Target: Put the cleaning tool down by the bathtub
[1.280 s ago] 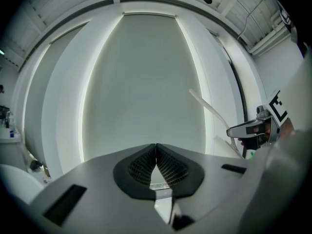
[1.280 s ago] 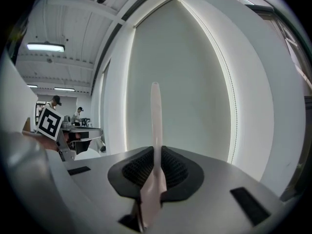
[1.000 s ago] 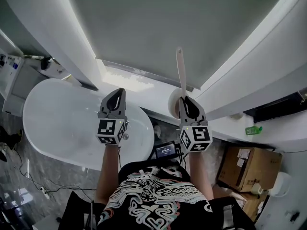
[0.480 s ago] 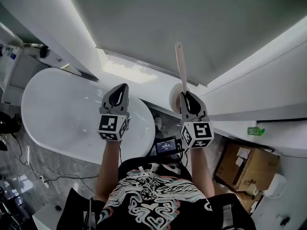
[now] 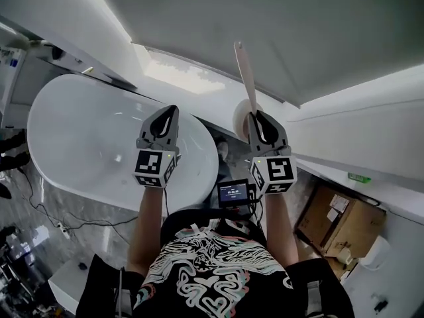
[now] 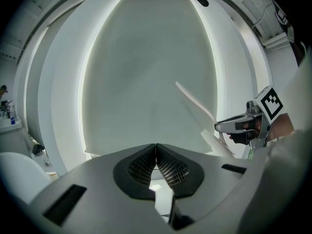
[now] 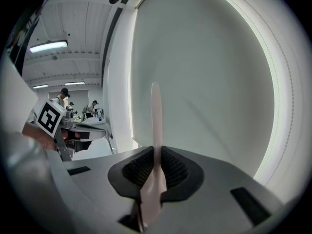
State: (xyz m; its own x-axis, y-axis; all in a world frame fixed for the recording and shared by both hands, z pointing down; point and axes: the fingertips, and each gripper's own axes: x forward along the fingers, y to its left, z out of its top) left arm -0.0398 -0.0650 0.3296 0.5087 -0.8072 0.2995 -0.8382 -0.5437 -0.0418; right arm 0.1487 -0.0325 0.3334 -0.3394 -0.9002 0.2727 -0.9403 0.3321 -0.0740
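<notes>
The cleaning tool [image 5: 246, 78] is a long, flat, pale pinkish stick with a rounded far end. We hold it near its lower end in our right gripper [image 5: 263, 124], whose ribbed pads are closed tight on it. In the right gripper view it rises straight out of the jaws in front of a grey wall panel [image 5: 265, 25]. Just beside the gripper's tip sits a round white shape [image 5: 240, 119] that we cannot make out. Our left gripper [image 5: 165, 119] is level with the right and apart from it, its jaws pressed together on nothing. Below and beyond it lies the white oval bathtub [image 5: 79, 131], showing only its bare glossy basin. Further right, a cardboard box [image 5: 334, 220] stands closed on the floor.
</notes>
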